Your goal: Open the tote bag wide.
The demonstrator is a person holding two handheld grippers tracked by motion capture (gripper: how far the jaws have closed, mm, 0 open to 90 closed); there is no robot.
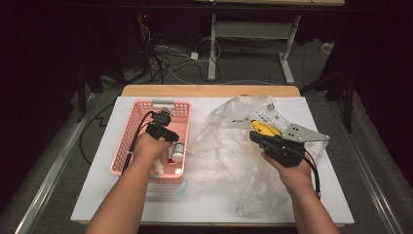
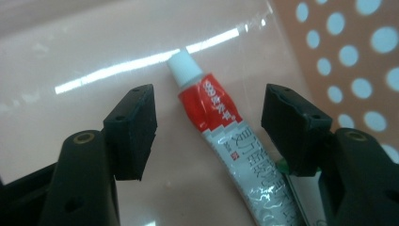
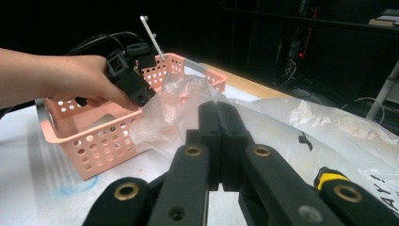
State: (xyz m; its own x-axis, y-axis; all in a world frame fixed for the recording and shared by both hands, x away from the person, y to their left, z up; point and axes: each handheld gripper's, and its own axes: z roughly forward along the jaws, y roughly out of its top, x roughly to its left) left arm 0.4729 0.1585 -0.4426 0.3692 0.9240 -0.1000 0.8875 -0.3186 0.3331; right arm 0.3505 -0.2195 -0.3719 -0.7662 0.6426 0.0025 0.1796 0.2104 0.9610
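Lying between parted left hand-held gripper jaws: tube, untouched.

High view: from above the person's side, facing forward and down over the whole desk, with the pink basket at left. Left gripper view: very close, looking down into that basket past its own claw. Right gripper view: low over the desk, facing the same basket from its side.
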